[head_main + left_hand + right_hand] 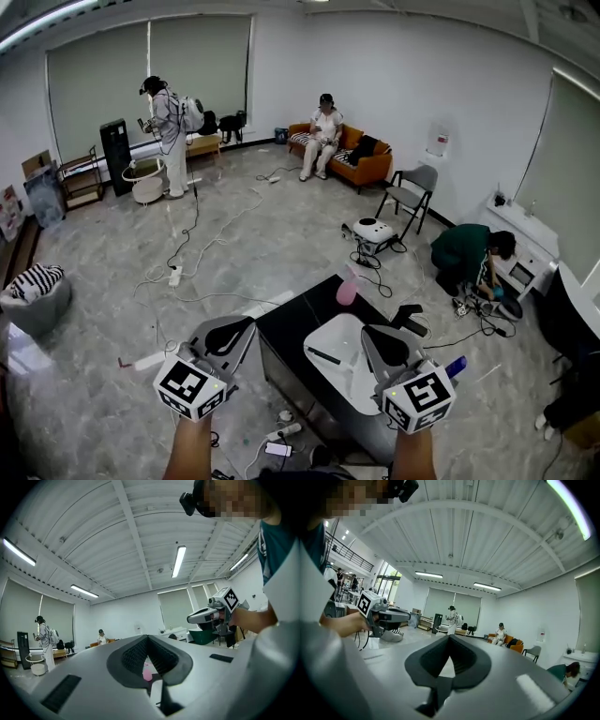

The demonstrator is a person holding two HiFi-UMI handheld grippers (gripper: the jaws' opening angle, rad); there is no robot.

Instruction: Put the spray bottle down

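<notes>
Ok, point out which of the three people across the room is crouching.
The person in the dark green top, far right, bent low to the floor. The one in white stands; the third person sits on the orange sofa.

Pink spray bottle [347,286], upright on black table [287,328]
</notes>
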